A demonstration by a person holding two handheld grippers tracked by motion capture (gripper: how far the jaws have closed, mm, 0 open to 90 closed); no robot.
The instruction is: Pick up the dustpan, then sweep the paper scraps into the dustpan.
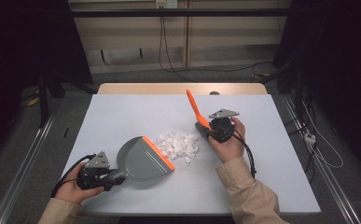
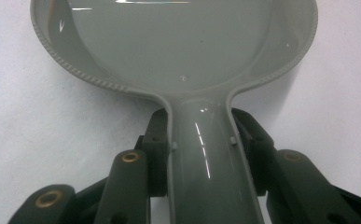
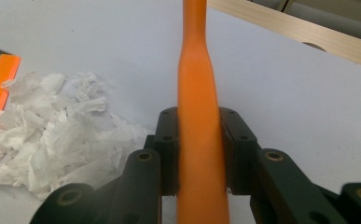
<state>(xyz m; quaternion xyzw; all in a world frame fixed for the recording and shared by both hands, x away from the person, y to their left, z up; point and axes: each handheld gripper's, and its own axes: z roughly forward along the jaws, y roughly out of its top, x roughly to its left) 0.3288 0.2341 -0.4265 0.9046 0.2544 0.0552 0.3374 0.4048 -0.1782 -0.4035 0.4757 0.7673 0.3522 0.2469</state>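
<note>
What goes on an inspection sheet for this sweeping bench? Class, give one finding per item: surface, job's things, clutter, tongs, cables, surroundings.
Surface: pale grey table top, wooden strip along its far edge.
Job's things: grey dustpan with orange lip facing a pile of white paper scraps; orange-handled brush just right of the pile.
Clutter: nothing seen besides the scraps.
Tongs: left tongs shut on the dustpan's handle; right tongs shut on the brush's handle.
Cables: black cable trailing from the right tongs over the sleeve; more cables on the floor behind.
Surroundings: dark room, metal rails either side, panelled back wall.
</note>
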